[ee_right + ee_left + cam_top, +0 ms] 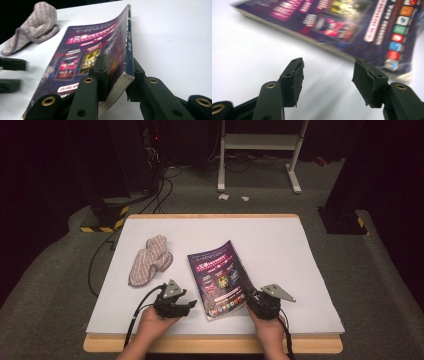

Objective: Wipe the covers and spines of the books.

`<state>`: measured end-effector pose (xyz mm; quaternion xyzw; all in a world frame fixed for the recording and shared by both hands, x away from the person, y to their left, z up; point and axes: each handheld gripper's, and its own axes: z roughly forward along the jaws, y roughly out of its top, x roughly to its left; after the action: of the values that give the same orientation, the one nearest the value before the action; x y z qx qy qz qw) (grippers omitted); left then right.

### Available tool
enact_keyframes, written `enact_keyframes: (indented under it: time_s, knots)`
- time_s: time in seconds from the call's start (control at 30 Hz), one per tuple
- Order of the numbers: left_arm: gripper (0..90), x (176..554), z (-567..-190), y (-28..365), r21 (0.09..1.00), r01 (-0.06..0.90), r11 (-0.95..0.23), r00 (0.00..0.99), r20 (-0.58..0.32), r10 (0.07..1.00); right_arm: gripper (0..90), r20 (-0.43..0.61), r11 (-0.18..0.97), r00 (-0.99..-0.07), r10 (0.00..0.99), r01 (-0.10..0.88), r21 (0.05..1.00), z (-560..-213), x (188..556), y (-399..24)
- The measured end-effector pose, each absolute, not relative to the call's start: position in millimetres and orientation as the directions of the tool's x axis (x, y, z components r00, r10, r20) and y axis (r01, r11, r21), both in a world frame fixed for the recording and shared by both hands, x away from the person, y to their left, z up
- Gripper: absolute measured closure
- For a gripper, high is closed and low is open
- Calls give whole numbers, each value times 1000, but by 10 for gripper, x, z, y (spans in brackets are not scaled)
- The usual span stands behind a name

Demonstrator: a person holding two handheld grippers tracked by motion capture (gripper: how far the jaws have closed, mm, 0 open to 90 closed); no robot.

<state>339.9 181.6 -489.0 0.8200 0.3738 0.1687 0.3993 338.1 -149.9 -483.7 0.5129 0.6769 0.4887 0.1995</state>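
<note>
Right tool [117,75] clamped on the book [97,52]; left tool [327,75] stands apart, empty.
Spine corner gripped, apparently to tilt the book off the counter [280,240] ahead of the left tool.

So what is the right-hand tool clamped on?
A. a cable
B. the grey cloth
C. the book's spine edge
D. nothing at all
C: in the right gripper view the right gripper has its jaws pressed on both sides of the book at its spine edge, lifting that edge off the table.
</note>
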Motion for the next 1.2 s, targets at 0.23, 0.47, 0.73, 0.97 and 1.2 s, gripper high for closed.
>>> enact_keyframes:
  time_s: [0.23, 0.47, 0.73, 0.97, 1.2]
  knots:
    - [414, 3410, -4939, 2117, 796, 499, -343, 599, -31, 800, 771, 230, -16, -378, 897, 493, 870, -4822, 3439, -1509]
    - [433, 3476, -5022, 2205, 773, 549, -318, 596, -94, 798, 781, 190, 32, -392, 900, 494, 869, -4760, 3504, -1509]
    - [431, 3467, -5000, 2287, 805, 523, -279, 575, -92, 813, 842, 182, 23, -410, 894, 447, 894, -4569, 3628, -1505]
    - [422, 3448, -4994, 2294, 818, 506, -272, 569, -80, 818, 844, 158, 29, -425, 892, 401, 916, -4392, 3639, -1426]
    - [390, 3423, -4978, 2323, 841, 484, -240, 555, -83, 828, 845, 133, -2, -430, 893, 291, 957, -4026, 3580, -1415]
